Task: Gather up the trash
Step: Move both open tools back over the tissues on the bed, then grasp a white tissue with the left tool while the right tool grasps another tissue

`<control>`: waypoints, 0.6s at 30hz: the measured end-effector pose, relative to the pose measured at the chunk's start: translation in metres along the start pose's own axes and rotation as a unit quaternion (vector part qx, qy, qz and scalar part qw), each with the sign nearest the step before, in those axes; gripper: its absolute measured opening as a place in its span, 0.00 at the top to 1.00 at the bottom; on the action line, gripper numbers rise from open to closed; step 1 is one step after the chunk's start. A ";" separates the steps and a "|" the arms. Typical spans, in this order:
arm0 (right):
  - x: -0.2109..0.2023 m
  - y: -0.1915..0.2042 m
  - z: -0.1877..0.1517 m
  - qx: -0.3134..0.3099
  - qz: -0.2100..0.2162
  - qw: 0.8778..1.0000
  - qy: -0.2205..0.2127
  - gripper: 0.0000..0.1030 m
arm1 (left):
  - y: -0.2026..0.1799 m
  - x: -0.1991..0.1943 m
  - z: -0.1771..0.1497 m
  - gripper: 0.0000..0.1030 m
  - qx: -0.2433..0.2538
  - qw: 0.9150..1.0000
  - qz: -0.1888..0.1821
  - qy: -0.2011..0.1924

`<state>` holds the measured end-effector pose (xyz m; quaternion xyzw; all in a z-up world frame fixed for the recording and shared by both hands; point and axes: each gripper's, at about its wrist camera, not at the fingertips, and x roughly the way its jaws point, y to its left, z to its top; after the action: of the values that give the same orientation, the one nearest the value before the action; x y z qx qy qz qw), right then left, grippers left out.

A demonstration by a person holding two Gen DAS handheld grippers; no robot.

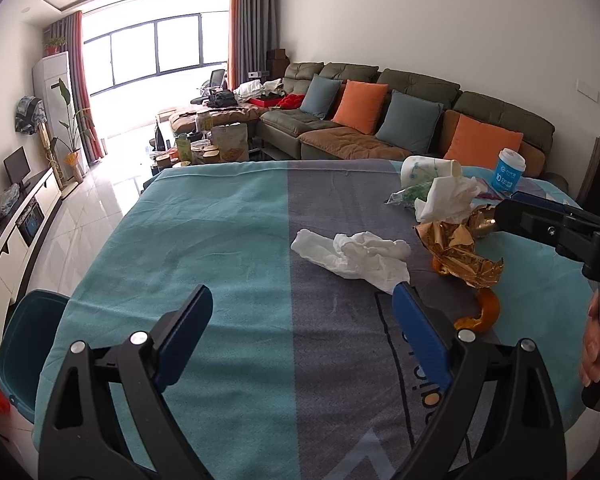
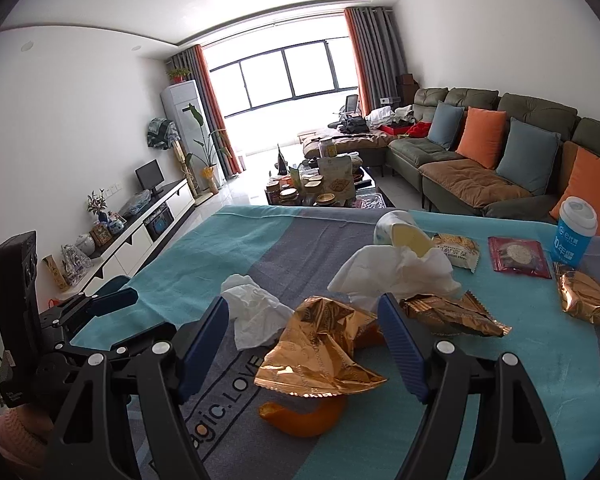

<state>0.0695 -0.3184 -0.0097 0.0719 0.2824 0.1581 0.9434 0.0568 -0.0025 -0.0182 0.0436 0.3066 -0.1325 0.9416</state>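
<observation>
Gaping empty: left claw (image 1: 302, 312) | right claw (image 2: 302, 334) straddling gold wrapper (image 2: 320, 348)

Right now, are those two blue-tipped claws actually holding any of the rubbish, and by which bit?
Nothing is held. The left gripper stands open over bare cloth; the right gripper is open around the gold wrapper, not pinching it.

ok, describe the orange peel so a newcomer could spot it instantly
On the teal-and-grey tablecloth, find the litter near its grey stripe. Under the near edge of the crumpled gold wrapper lies the orange peel: a curved strip, the only bright orange, matte piece among white tissues and shiny foil.
</observation>
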 end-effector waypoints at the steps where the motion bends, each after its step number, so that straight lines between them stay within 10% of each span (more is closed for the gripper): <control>1: -0.001 -0.002 0.000 0.001 -0.002 1.000 -0.001 0.28 | -0.001 0.002 0.001 0.13 0.001 1.000 0.001 0.002; 18: -0.004 -0.048 0.007 0.035 -0.050 0.998 -0.005 0.28 | -0.007 0.057 0.018 0.21 -0.019 0.995 -0.057 0.079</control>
<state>0.0824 -0.3649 -0.0128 0.0912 0.2857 0.1008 0.9486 0.1095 -0.0248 -0.0370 0.0184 0.3844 -0.1761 0.9061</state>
